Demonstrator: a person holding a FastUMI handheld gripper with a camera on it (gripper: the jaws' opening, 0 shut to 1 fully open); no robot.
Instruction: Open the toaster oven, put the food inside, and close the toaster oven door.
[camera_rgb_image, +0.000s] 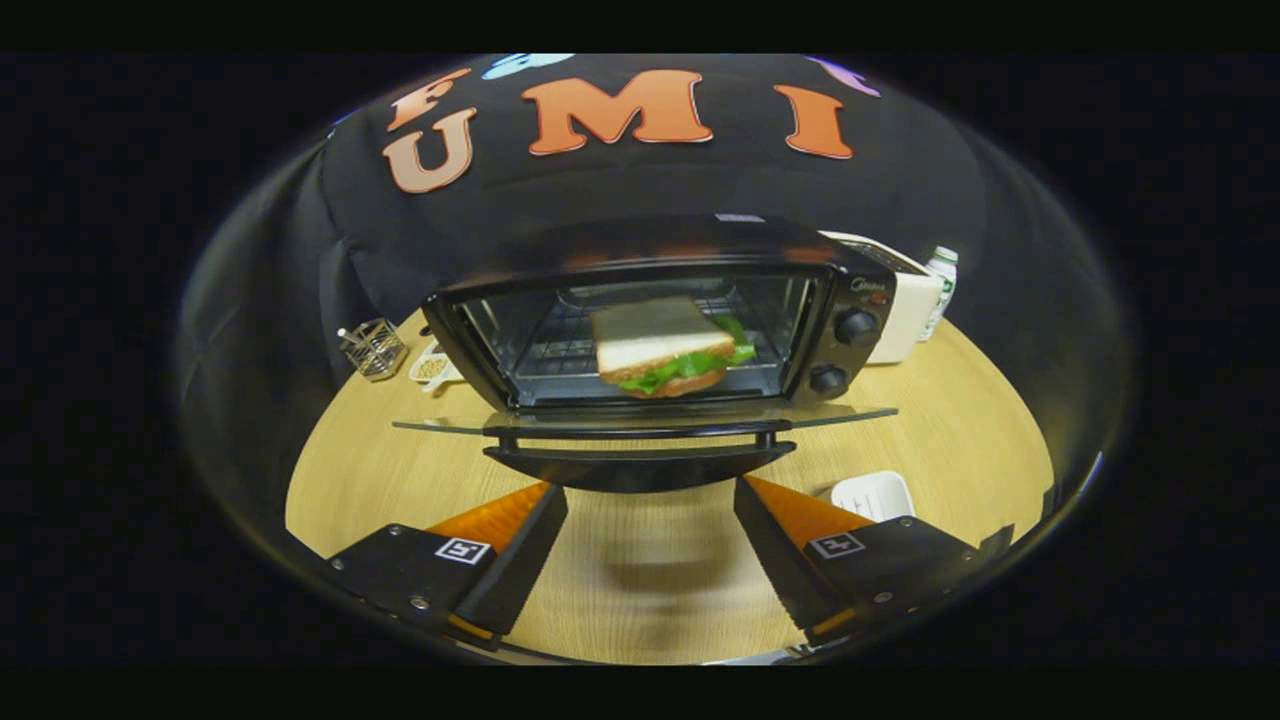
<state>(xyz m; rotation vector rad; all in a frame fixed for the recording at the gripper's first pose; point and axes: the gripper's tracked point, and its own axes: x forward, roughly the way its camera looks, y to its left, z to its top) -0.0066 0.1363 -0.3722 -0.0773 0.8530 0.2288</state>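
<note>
A black toaster oven (860, 290) stands on the wooden table (960, 440) beyond my fingers, with two knobs on its right side. Its glass door (640, 422) lies folded down flat toward me, and the door's black handle (640, 465) is just ahead of my fingertips. A sandwich (665, 345) with white bread and green lettuce rests on the wire rack inside the oven. My gripper (650, 500) is open, its two fingers wide apart just below the handle, with nothing between them.
A small wire basket (375, 347) and a white dish (432, 367) sit left of the oven. A white appliance (905, 305) and a bottle (940, 280) stand to its right. A white tray (873, 495) lies on the table near my right finger.
</note>
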